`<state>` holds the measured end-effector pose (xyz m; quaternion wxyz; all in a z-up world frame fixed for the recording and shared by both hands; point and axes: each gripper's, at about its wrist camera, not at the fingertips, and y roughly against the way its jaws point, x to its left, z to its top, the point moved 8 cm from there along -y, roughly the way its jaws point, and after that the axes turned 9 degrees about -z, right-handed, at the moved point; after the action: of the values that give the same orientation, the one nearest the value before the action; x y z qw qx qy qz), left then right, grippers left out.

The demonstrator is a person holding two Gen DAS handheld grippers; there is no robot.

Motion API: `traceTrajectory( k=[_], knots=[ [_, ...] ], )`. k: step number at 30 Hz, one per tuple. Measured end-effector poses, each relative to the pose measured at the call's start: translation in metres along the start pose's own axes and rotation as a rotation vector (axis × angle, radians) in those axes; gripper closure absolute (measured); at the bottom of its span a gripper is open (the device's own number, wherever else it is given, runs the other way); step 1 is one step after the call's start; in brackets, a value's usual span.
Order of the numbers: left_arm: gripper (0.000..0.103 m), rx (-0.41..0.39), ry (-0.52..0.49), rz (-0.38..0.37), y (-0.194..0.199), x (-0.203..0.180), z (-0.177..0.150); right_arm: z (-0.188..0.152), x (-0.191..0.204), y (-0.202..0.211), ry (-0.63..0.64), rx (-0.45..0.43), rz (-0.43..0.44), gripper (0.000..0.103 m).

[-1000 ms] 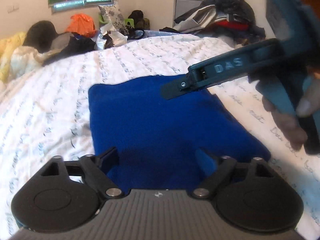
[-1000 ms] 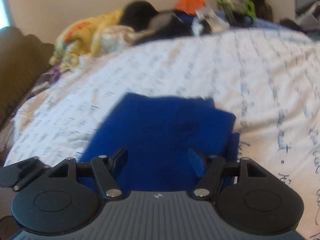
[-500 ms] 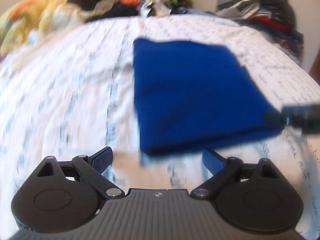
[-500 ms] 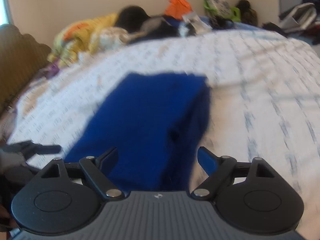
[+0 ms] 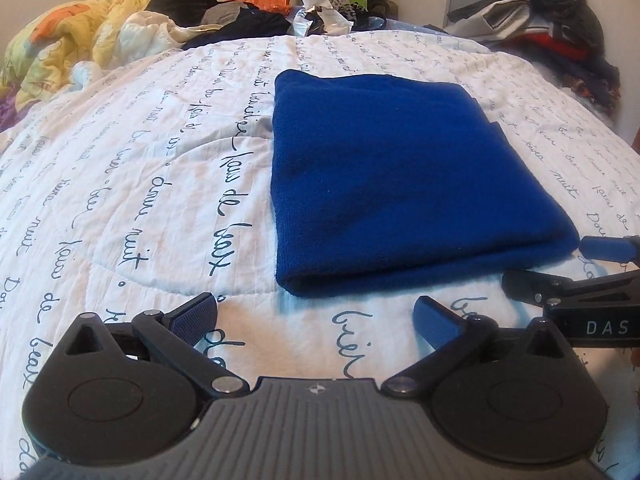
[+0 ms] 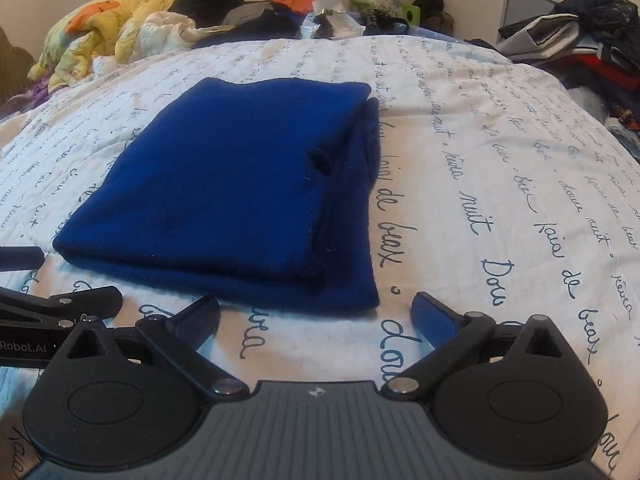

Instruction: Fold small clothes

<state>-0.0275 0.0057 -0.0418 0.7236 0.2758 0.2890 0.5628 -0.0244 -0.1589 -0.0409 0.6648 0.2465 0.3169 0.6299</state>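
Item: blue garment [image 5: 400,168], folded flat on bed quilt [image 5: 140,184], long axis running away from cameras.
Left hand-held gripper [image 5: 316,316]: opening wide, empty.
Right hand-held gripper [image 6: 316,316]: opening wide, empty.

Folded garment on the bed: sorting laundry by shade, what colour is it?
Solid royal blue garment, no pattern; clearest in the left wrist view.

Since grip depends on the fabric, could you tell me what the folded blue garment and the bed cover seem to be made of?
Blue garment: probably matte fleece or soft knit; fuzzy, thick rounded folds, no sheen. Bed cover: likely quilted cotton; stitched curves, puffy panels, printed script.
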Motion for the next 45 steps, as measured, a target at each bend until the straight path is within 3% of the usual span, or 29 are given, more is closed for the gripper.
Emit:
traceTrajectory(
  k=[7,14,16,19,22,26,29,33,37,40,41,42,43,44,45],
  knots=[
    [0.000,0.002,0.013,0.013,0.001,0.000,-0.001,-0.002,-0.003,0.002,-0.013,-0.042,-0.003,0.000],
    [0.000,0.031,0.011,0.004,0.004,0.001,-0.001,0.003,-0.004,0.003,-0.001,0.016,-0.001,0.000],
    [0.000,0.069,0.074,0.005,0.008,0.007,0.002,0.005,-0.005,0.003,0.008,0.055,0.025,0.000],
    [0.000,0.031,0.186,-0.089,0.015,0.017,0.007,0.016,-0.020,0.011,-0.135,0.080,0.155,0.000],
    [0.002,0.022,0.226,-0.072,0.010,0.028,0.012,0.030,-0.047,0.011,-0.355,0.078,0.268,0.000],
    [0.016,0.014,0.140,-0.022,0.008,0.026,0.020,0.048,-0.072,0.007,-0.493,0.085,0.312,0.000],
    [0.016,0.001,0.059,-0.014,0.011,0.016,0.019,0.063,-0.068,0.015,-0.476,0.084,0.379,0.002],
    [0.016,-0.040,-0.105,0.075,0.010,0.003,0.019,0.066,-0.047,0.013,-0.431,0.177,0.498,0.012],
    [0.019,-0.070,-0.194,0.106,0.008,-0.003,0.020,0.056,-0.031,-0.006,-0.377,0.267,0.458,0.016],
    [0.024,-0.085,-0.227,0.106,0.005,-0.003,0.021,0.050,-0.027,-0.015,-0.379,0.279,0.472,0.025],
    [0.034,-0.087,-0.231,0.098,0.004,-0.003,0.022,0.050,-0.025,-0.015,-0.369,0.277,0.471,0.035],
    [0.043,-0.089,-0.234,0.088,0.004,-0.004,0.024,0.050,-0.024,-0.017,-0.349,0.292,0.454,0.068],
    [0.072,-0.084,-0.230,0.077,0.004,-0.003,0.025,0.050,-0.025,-0.022,-0.328,0.305,0.426,0.084],
    [0.082,-0.072,-0.225,0.064,0.004,-0.003,0.026,0.051,-0.027,-0.020,-0.316,0.298,0.426,0.093],
    [0.082,-0.069,-0.229,0.065,0.008,-0.003,0.026,0.054,-0.030,-0.017,-0.316,0.285,0.457,0.096]
  ],
)
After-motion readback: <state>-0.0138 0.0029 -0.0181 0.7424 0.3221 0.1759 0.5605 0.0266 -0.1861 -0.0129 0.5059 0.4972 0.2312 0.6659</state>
